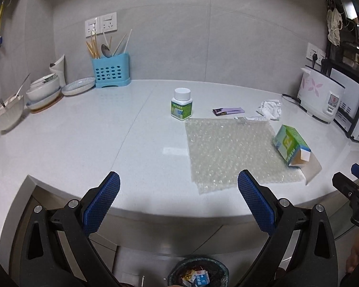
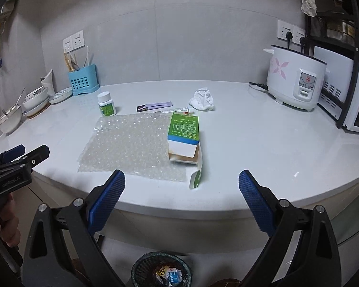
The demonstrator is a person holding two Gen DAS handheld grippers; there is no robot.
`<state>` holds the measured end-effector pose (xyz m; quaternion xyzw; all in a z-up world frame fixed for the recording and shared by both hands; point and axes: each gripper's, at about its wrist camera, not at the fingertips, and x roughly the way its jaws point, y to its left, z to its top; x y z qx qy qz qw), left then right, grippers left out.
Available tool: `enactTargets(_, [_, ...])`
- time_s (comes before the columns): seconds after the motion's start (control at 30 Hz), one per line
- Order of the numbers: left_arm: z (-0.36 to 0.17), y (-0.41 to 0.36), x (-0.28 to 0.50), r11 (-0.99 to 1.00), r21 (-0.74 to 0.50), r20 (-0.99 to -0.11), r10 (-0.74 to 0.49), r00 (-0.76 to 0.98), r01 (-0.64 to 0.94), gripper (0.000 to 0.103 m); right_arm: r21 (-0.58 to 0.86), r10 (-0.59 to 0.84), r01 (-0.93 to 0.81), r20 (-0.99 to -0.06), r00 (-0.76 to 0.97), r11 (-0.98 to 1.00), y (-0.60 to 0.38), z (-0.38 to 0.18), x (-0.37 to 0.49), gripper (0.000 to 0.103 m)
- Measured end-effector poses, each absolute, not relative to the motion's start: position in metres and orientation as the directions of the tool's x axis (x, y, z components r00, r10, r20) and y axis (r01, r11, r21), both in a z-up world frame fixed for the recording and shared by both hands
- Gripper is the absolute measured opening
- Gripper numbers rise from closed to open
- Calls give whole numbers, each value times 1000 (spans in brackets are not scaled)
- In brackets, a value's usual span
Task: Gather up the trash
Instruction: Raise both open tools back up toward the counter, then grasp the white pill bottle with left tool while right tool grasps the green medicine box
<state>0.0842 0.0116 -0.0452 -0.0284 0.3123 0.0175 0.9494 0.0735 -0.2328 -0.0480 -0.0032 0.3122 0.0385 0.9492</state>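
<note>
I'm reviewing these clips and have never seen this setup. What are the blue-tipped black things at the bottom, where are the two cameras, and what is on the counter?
They are handheld two-finger grippers, one per hand, each carrying a camera looking along its fingers. The left gripper and right gripper are both open and hold nothing. On the white counter lie a bubble wrap sheet, an opened green carton, a pill bottle, a purple wrapper and a crumpled tissue. A trash bin sits below on the floor.

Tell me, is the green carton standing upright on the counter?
No, the green carton lies on its side, partly on the bubble wrap, with its end flap open.
</note>
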Motion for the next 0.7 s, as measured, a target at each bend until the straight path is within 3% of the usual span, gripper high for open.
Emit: enactTargets(0.7, [-64,39,301,997,-29,-680,28,733,-65,97,108,100,-26,-764,637,994,-241,-57,224,84])
